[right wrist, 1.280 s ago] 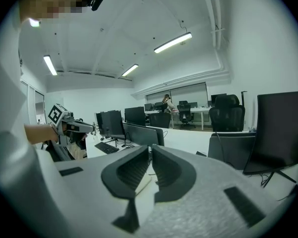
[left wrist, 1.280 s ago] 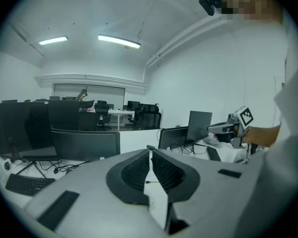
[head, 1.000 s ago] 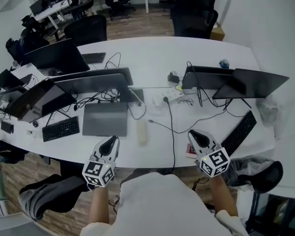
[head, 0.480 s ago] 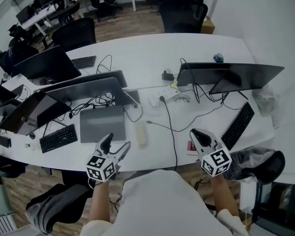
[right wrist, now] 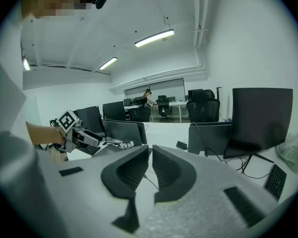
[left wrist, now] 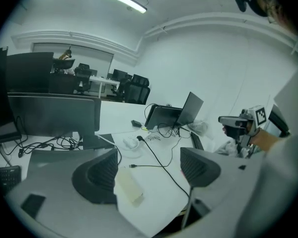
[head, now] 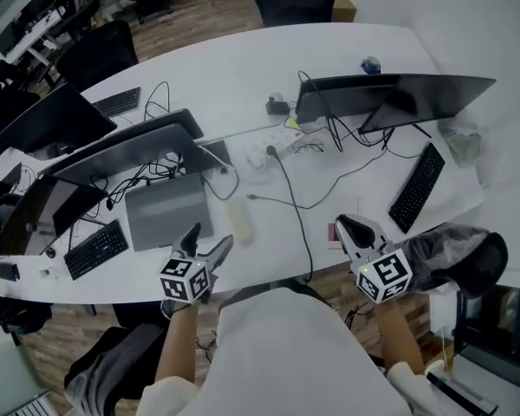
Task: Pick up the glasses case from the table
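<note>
Progress: the pick-up is not yet done. The glasses case (head: 238,221) lies flat on the counter. I judge this is the approach, so reaching, closing and lifting are all left.
Counter (head: 243,68): white and wide, it carries everything here.
Monitors (head: 121,146): dark screens at 10 o'clock of the case, well apart and not in the way.
Laptop (head: 165,208): grey and flat, just beside the case at 9 o'clock.
Left hand-held gripper (head: 208,239): its jaws have just been opening and stand wide apart, pressing on nothing. Its own view shows the case in the gap, nearer the left jaw and untouched.
Right hand-held gripper (head: 351,230): jaws closed together and empty, at 3 o'clock of the case, well apart.
Black cable (head: 295,206): it runs near the case at 3 o'clock and could catch a jaw.
Glasses case: pale and long, at 1 o'clock of the left hand-held gripper.
</note>
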`<state>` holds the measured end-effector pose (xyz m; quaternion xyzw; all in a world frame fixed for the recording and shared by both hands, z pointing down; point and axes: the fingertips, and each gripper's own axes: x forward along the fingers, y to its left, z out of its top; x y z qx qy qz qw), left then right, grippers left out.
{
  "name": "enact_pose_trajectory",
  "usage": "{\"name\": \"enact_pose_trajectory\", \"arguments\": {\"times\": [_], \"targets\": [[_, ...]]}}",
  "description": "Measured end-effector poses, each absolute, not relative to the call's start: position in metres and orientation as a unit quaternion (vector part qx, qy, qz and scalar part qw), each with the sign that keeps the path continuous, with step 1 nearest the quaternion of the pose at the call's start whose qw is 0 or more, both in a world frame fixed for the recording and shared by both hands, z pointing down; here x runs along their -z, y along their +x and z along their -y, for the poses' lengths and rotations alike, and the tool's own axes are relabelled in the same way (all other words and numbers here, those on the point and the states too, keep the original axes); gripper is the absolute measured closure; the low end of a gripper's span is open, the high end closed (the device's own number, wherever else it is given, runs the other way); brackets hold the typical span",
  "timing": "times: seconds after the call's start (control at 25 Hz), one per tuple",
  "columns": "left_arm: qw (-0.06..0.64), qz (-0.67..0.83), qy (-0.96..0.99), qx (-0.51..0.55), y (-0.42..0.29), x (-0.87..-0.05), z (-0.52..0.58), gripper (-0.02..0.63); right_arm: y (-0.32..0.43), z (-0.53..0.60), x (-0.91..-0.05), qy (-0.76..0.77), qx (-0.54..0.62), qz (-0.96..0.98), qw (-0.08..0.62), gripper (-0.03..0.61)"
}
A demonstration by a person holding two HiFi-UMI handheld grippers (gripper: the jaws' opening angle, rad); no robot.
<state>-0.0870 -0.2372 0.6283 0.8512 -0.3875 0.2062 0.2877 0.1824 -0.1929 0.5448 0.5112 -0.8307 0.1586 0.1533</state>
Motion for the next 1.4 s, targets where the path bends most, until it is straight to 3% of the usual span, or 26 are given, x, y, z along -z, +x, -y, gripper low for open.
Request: {"name": "enact_pose_trajectory", "arguments": {"times": [0.92,1.4], "targets": [[0.392,0.332,0.773,-0.373,-0.053,-0.838,0.244,0.239,0.15,0.193,-0.632,0.499,-0.226,0.811,0.205,0.555],[0.449,0.366,0.705,-0.409,-0.048,-0.926,0.251,0.225,0.15,0.176,-0.667,0.495,-0.261,0.8,0.219,0.555]]}}
